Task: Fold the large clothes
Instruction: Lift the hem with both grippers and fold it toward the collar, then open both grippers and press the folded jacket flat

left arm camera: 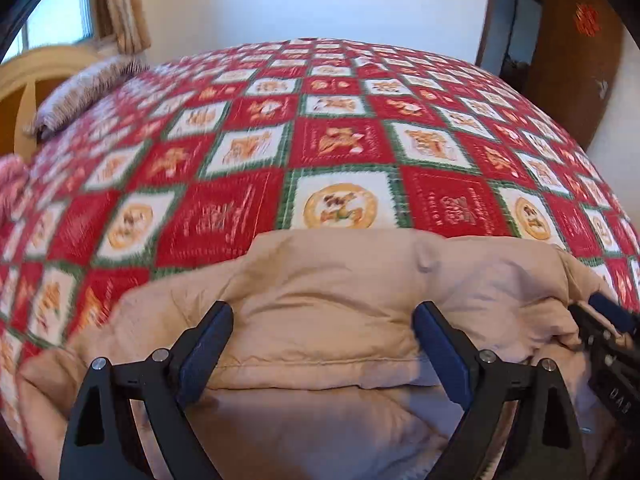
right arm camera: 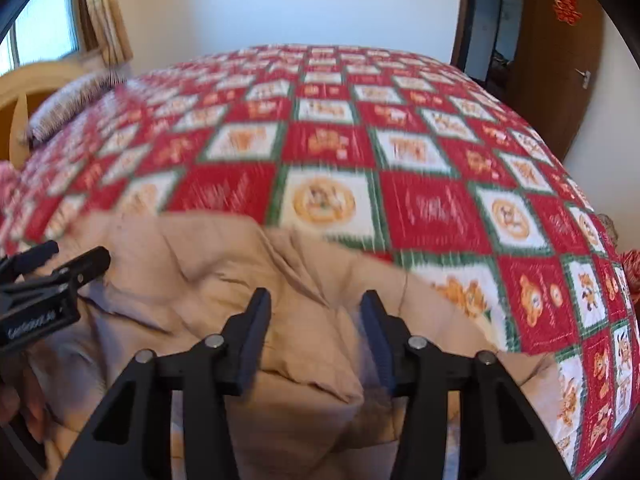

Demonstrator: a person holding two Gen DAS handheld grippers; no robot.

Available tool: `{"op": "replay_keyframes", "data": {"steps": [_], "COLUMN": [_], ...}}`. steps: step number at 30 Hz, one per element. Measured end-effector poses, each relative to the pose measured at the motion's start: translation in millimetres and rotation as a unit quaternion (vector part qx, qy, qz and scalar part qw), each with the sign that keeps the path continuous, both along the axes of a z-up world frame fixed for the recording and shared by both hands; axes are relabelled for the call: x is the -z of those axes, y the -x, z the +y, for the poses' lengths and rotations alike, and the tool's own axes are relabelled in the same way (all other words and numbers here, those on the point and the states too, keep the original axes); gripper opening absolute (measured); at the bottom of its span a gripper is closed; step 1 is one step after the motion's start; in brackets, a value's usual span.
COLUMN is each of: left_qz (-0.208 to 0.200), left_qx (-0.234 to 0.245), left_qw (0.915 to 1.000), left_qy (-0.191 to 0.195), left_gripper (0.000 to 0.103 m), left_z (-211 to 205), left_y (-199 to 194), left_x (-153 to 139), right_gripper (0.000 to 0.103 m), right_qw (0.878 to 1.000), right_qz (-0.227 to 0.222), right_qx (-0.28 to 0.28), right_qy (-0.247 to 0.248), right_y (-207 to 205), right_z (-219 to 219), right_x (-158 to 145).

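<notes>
A large beige padded garment (left arm camera: pixel 332 304) lies bunched on the near part of the bed; it also shows in the right wrist view (right arm camera: pixel 216 280). My left gripper (left arm camera: pixel 323 318) is open wide just above the garment, its jaws far apart over a folded edge. My right gripper (right arm camera: pixel 316 304) is open with a narrower gap, and a hump of beige cloth lies between and under its fingers. The right gripper shows at the right edge of the left wrist view (left arm camera: pixel 604 332). The left gripper shows at the left edge of the right wrist view (right arm camera: pixel 52 276).
A red, white and green checked quilt (left arm camera: pixel 344 148) covers the bed. A pillow (left arm camera: pixel 84 92) lies at the far left by a wooden headboard (left arm camera: pixel 24 80). A window with a curtain (left arm camera: pixel 124 4) is at the left, a brown door (right arm camera: pixel 560 64) at the right.
</notes>
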State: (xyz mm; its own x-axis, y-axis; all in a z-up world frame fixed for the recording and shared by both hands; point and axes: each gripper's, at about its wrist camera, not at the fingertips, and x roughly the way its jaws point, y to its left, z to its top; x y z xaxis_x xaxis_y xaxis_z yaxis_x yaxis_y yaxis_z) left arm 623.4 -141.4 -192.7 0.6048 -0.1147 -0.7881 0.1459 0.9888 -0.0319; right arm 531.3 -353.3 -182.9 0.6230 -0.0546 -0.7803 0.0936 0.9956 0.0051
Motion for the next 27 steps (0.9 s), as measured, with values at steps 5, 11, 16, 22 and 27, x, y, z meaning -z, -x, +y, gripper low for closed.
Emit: {"op": "replay_keyframes", "data": {"steps": [5, 11, 16, 22, 27], "left_qz": [-0.007, -0.005, -0.006, -0.007, -0.008], "left_qx": [0.000, 0.000, 0.000, -0.001, -0.001], "left_qw": [0.9998, 0.9999, 0.9999, 0.9999, 0.9998], "left_qy": [-0.019, -0.012, -0.014, -0.015, -0.017], "left_gripper": [0.094, 0.096, 0.096, 0.096, 0.096], "left_z": [-6.8, -7.0, -7.9, -8.0, -8.8], "left_y": [0.8, -0.1, -0.2, 0.1, -0.5], "left_x": [10.1, 14.7, 15.7, 16.2, 15.8], "right_gripper": [0.051, 0.053, 0.054, 0.054, 0.054], "right_qw": [1.000, 1.000, 1.000, 1.000, 0.999], "right_qz": [-0.002, -0.001, 0.001, 0.003, 0.005], "right_qx": [-0.003, -0.001, 0.000, 0.000, 0.001], "right_qy": [0.000, 0.014, 0.026, 0.031, 0.037], "right_y": [2.7, 0.7, -2.1, -3.3, -4.2], "right_z": [-4.7, 3.1, 6.0, 7.2, 8.4], "right_x": [13.2, 17.5, 19.9, 21.4, 22.4]}}
